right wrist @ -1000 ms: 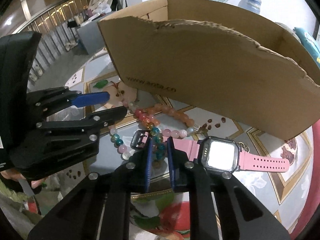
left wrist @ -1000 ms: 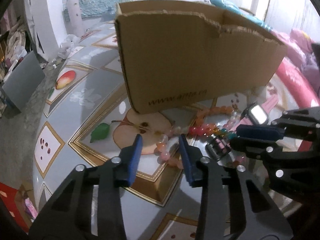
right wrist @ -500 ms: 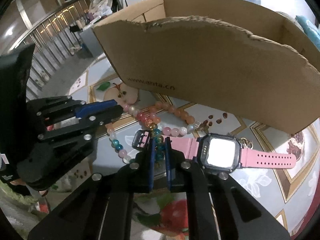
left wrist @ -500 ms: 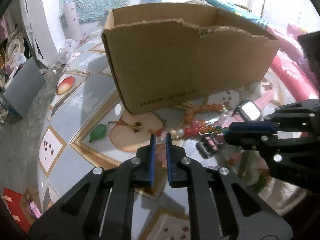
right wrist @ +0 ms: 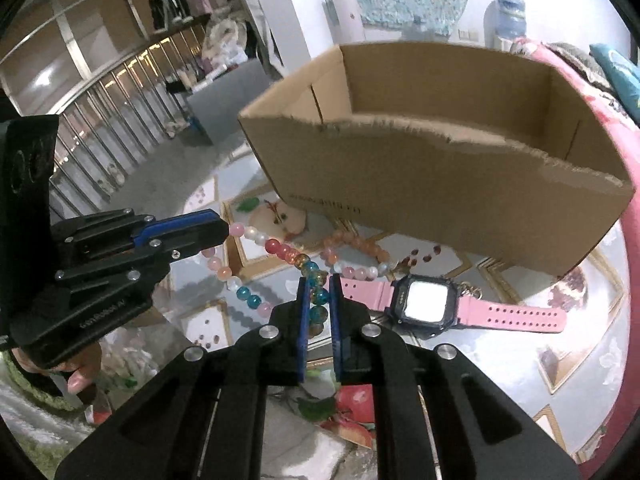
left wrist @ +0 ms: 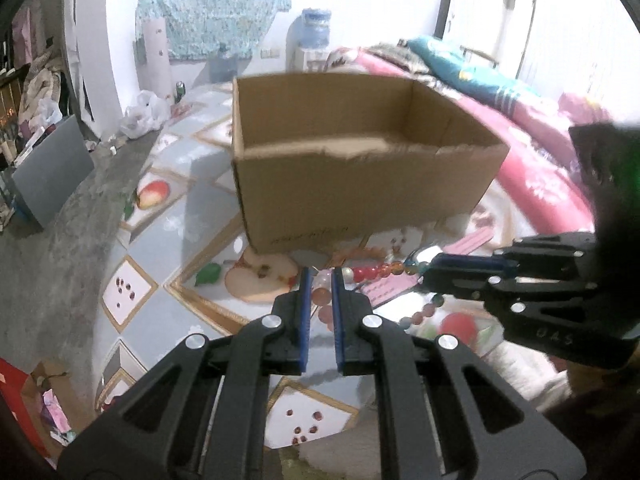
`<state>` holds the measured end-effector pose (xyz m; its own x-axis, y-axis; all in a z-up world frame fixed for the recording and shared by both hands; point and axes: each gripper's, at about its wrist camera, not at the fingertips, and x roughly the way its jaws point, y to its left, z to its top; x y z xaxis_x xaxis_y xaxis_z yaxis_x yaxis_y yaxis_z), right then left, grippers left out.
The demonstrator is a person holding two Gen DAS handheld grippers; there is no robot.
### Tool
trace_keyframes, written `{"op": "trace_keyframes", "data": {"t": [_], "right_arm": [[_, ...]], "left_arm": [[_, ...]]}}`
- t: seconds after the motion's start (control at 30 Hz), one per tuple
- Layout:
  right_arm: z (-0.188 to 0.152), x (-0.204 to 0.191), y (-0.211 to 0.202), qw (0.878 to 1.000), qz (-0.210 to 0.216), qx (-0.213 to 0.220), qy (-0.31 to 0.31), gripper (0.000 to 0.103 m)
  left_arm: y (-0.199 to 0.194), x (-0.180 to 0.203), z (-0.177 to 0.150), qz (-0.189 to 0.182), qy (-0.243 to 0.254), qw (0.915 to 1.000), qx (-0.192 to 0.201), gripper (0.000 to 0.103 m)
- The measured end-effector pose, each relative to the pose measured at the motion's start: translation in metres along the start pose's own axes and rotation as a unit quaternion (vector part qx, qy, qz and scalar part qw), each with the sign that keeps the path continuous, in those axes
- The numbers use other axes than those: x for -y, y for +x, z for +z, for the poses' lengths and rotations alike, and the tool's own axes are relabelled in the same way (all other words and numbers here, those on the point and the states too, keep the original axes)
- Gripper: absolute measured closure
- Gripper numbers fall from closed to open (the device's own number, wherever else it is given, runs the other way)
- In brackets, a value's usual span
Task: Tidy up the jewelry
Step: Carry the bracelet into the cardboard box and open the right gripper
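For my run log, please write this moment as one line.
left gripper: shut on bead necklace | right gripper: shut on same necklace, lifted between both | cardboard box: open behind | pink watch: on table

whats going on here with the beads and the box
A person holds a gripper in each hand. The left gripper and the right gripper each have their jaws shut on the same multicolored bead bracelet, stretching it between them above the table. An orange bead bracelet and a pink watch lie on the table before the open cardboard box.
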<state>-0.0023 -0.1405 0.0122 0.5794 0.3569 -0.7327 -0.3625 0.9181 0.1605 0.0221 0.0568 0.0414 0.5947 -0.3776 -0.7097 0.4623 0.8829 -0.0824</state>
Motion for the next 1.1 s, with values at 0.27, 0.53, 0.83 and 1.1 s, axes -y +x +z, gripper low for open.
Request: {"op": "trace_keyframes", "data": {"t": [0.27,0.53,0.83,1.1], "right_arm": [[0.043,0.008,-0.050,0.997,0.012,0.076,-0.030,0.093],[0.136,0.053,-0.031,0.996,0.079,0.047,-0.010,0.093],[0.204,0.107,0.078,0.990,0.090,-0.090,0.056,0.093],[0.224,0.131,0.158,0.980,0.089,-0.152,0.093,0.093]], "left_arm": [[-0.036,0.011,0.055,-0.024,0.009,0.9973,0.070,0.094],[-0.011,0.003,0.140,-0.042,0.014,0.9967,0.068,0.094],[0.104,-0.030,0.194,-0.010,0.001,0.9979,-0.064,0.094],[0.175,-0.051,0.205,0.036,0.004,0.9893,-0.142,0.094]]}}
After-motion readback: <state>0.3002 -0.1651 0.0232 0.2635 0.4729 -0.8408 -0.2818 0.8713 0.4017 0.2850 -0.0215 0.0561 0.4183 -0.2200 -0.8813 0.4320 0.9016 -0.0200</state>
